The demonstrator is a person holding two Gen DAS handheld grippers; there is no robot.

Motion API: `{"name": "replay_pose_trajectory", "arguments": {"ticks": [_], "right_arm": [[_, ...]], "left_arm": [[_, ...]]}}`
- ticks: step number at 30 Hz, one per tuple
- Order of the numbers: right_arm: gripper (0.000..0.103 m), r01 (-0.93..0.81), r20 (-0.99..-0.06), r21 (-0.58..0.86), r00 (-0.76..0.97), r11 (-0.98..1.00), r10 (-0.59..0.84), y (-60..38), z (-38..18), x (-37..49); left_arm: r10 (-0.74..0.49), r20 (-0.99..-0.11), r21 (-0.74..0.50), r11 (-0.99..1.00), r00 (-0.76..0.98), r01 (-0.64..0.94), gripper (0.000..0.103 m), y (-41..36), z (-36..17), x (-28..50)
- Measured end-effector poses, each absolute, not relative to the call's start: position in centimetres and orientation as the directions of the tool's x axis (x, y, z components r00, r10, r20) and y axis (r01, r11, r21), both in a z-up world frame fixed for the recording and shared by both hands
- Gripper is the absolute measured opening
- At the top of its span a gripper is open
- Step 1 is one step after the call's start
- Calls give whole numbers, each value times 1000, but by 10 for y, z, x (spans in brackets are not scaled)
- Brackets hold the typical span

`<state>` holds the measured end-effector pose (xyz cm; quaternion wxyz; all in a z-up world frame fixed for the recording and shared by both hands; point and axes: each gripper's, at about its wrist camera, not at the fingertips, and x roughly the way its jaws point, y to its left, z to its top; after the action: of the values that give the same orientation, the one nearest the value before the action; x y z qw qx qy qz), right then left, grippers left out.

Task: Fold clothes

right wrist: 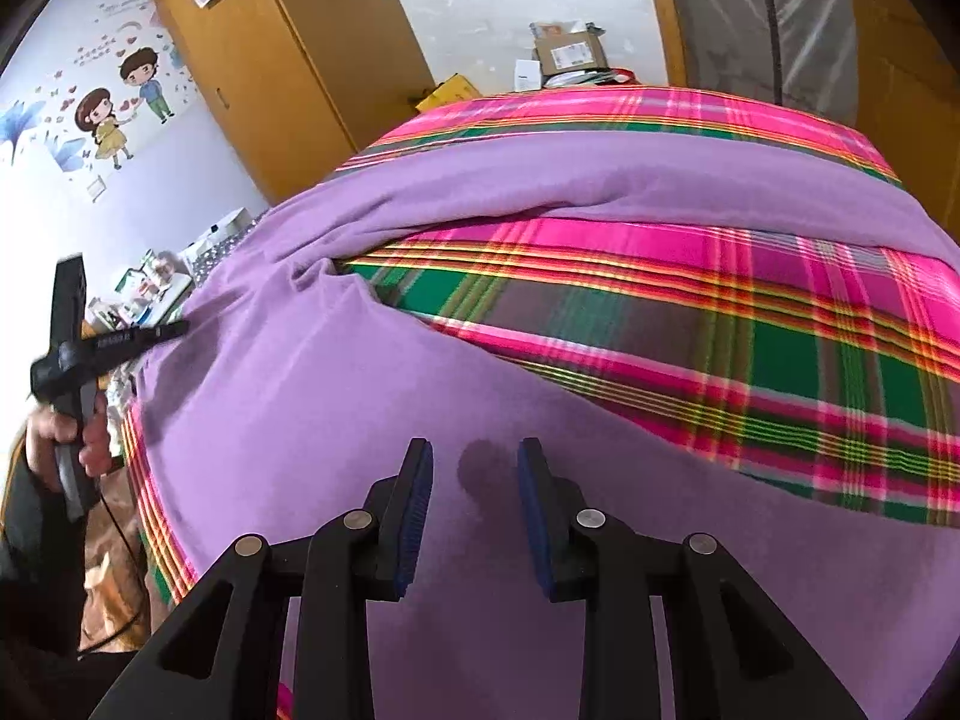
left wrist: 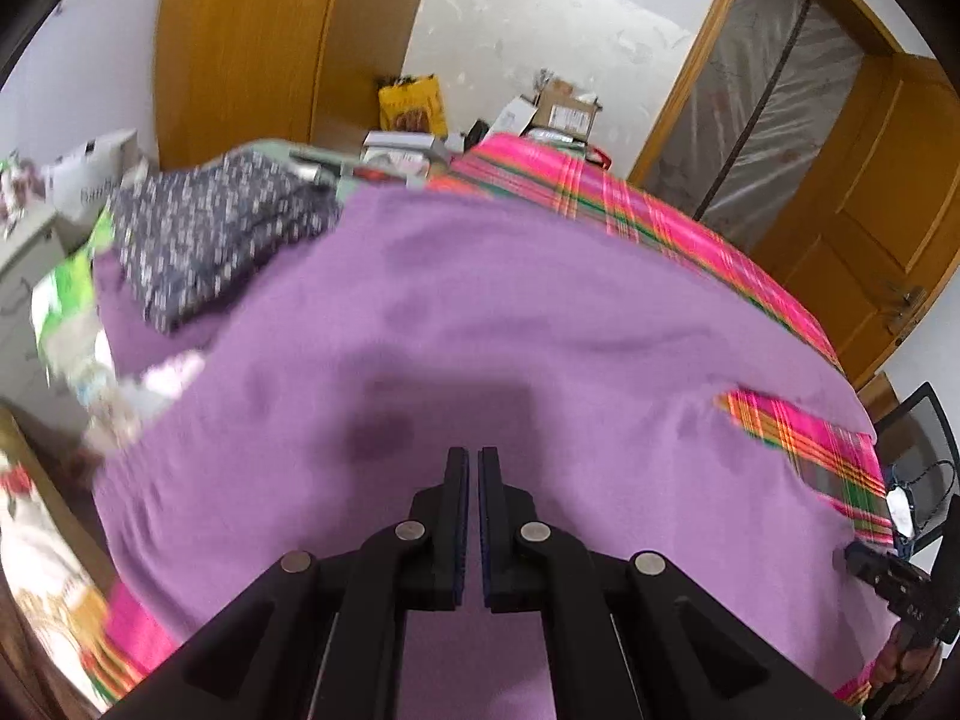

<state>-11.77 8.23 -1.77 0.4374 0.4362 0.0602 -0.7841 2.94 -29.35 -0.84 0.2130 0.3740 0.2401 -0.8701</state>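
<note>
A large purple garment (left wrist: 510,300) lies spread over a bed with a pink and green plaid sheet (left wrist: 660,210). My left gripper (left wrist: 474,453) hovers over its middle, jaws nearly together with nothing between them. In the right wrist view the purple garment (right wrist: 300,390) has a long sleeve folded across the plaid sheet (right wrist: 720,330). My right gripper (right wrist: 474,444) is open just above the cloth near a dark damp spot, holding nothing. The left gripper (right wrist: 180,330) shows at the far left, carried by a hand (right wrist: 66,438). The right gripper (left wrist: 849,555) peeks in at the right edge.
A folded dark patterned garment (left wrist: 210,240) lies at the bed's far left corner. Green and white packets (left wrist: 66,300) clutter the left side. A wooden wardrobe (left wrist: 240,48), cardboard boxes (left wrist: 564,108) and a wooden door (left wrist: 870,180) stand beyond the bed. A mesh chair (left wrist: 924,438) is at the right.
</note>
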Motion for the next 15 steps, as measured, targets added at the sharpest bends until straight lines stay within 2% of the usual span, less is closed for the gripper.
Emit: {"name": "replay_pose_trajectory", "arguments": {"ticks": [4,10,14,15], "right_arm": [[30,744,-738,292,-225,-601,-637,75,-17,-117],[31,747,-737,286,-228,-600,-636,70,-13,-117],[31,749,-738,289,-223,-597,-637,63,-13,-118],[31,749,-738,289,-221,-596,-637,61,-13,-119]], "left_arm": [[-203,-768,-213,-813,-607,541,3,-323,-4,2],[-187,-795,-211,-806,-577,553,3,-374,-1,-36],[-141,-808,-247,-800,-572,547,15,-406,-2,-55],[-127,-814,-259,-795,-567,549,16,-414,-5,-60]]}}
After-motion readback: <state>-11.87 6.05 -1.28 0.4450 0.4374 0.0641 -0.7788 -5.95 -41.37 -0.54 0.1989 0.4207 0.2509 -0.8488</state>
